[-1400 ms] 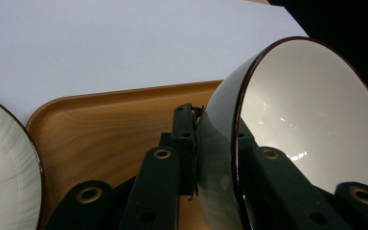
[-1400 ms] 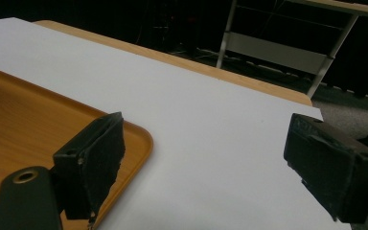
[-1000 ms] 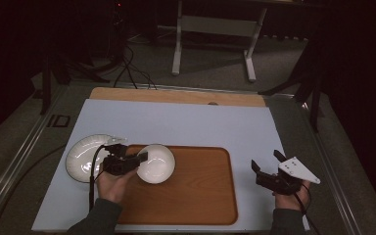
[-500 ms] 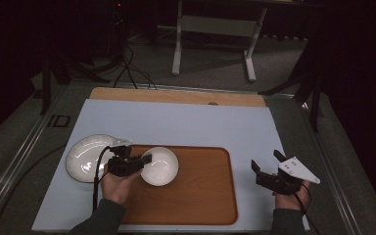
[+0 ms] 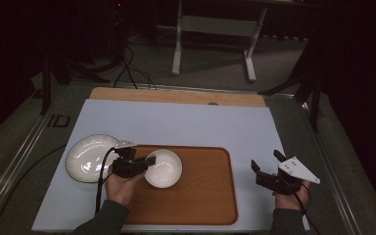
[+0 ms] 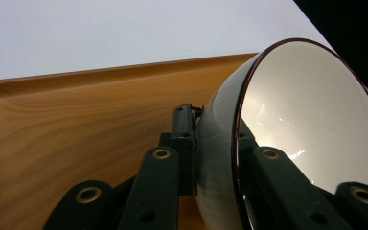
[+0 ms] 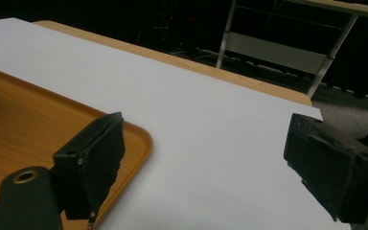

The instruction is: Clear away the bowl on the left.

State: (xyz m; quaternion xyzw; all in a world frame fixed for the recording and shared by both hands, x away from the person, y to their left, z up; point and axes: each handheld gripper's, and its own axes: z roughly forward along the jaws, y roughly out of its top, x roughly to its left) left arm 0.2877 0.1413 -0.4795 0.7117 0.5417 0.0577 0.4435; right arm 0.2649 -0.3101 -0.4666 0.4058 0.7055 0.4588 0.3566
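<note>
Tongs, left: I have the left tongs (image 5: 149, 161) clenched on the rim of the bowl (image 5: 164, 168), one jaw inside the white well, one against the dark outer wall; the left gripper view shows the bowl (image 6: 311, 129) tipped up on edge between them.
Tongs, right: I hold the right tongs (image 5: 265, 163) released, jaws wide, nothing between them, hovering low at the lower right of the high view.
Surface: white sheet (image 5: 176, 122) across the middle of the frame, carrying everything.
Tray: wooden tray (image 5: 200, 196) lies lower centre; I judge it the landing place, since the bowl sits over its left end.
Plate: white plate (image 5: 85, 156) rests left of the tray, just beside my left hand (image 5: 120, 186).
Bowl: pinched at its near-left rim, because the wall is the only part thin enough for the jaws.
Pose: left forearm comes up from the bottom edge, tongs pointing right; right hand (image 5: 289, 193) level, waiting.
</note>
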